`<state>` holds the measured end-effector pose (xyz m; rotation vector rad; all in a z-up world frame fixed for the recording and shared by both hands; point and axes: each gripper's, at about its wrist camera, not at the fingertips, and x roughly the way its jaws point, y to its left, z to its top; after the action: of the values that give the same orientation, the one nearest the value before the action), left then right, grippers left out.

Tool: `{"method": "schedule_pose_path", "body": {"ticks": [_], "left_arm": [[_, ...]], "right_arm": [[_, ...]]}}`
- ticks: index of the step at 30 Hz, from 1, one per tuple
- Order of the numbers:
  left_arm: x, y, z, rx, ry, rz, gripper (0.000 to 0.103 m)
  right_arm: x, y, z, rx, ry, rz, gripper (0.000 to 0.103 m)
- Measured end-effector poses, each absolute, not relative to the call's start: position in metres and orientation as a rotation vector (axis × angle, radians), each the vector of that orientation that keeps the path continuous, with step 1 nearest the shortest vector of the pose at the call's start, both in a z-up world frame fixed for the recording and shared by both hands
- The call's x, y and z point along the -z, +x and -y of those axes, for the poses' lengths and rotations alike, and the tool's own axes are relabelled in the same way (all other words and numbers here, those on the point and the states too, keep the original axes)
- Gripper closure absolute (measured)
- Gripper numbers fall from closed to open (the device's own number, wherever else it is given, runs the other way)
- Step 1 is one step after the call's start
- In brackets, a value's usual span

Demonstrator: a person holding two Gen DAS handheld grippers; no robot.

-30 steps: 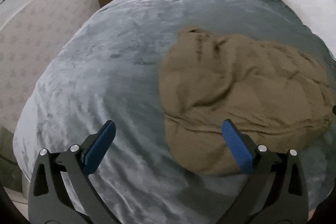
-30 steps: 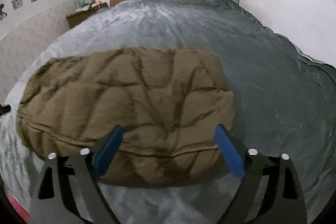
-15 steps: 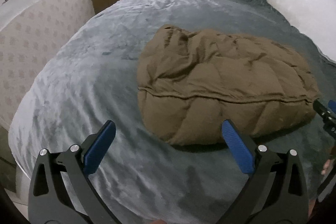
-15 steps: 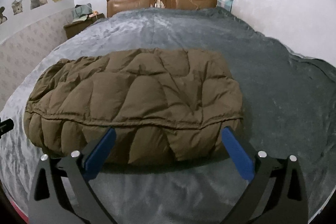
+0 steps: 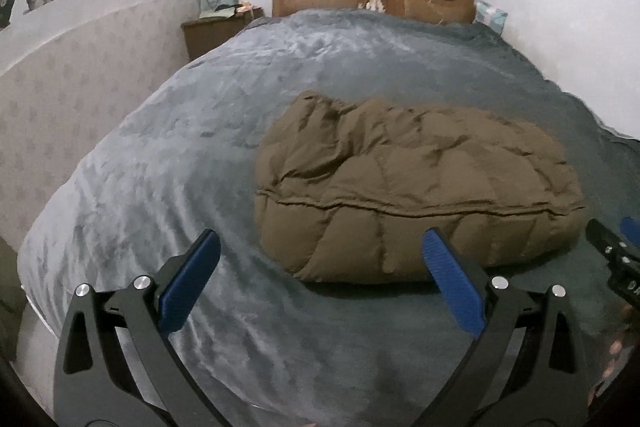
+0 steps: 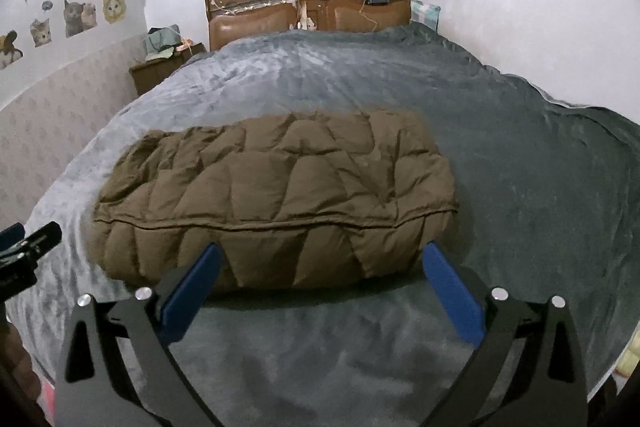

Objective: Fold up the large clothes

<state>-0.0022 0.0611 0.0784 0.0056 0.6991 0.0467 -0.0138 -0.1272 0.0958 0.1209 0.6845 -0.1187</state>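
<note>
Because the brown quilted jacket (image 6: 276,203) lies bundled crosswise on the grey blanket (image 6: 520,187), its long axis runs side to side ahead of both tools. Facing its near seam, the right gripper (image 6: 320,279) seems nearer; the left gripper (image 5: 320,279) sits off the jacket's left end. Both stand spread wide and empty. Beyond the jacket rises the wooden headboard (image 6: 308,11).

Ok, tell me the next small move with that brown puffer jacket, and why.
Probably bring both grippers clear of the bed and stop. The brown puffer jacket already lies as a compact folded bundle on the grey blanket, and the left gripper and right gripper are both open, empty and short of it, so no fold looks left to make.
</note>
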Motion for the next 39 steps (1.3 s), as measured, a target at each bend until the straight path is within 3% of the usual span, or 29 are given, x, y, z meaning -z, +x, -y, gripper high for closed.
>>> {"method": "schedule_pose_path", "body": {"ticks": [10, 22, 39], "left_arm": [[-0.111, -0.023, -0.045, 0.009, 0.055, -0.640, 0.003], [-0.112, -0.015, -0.053, -0.035, 0.051, -0.665, 0.003], [-0.117, -0.015, -0.053, -0.039, 0.038, -0.659, 0.003]], "right_arm": [[-0.131, -0.029, 0.117, 0.126, 0.105, -0.646, 0.002], [-0.154, -0.037, 0.120, 0.152, 0.093, -0.592, 0.002], [-0.151, -0.031, 0.119, 0.153, 0.090, -0.611, 0.002]]}}
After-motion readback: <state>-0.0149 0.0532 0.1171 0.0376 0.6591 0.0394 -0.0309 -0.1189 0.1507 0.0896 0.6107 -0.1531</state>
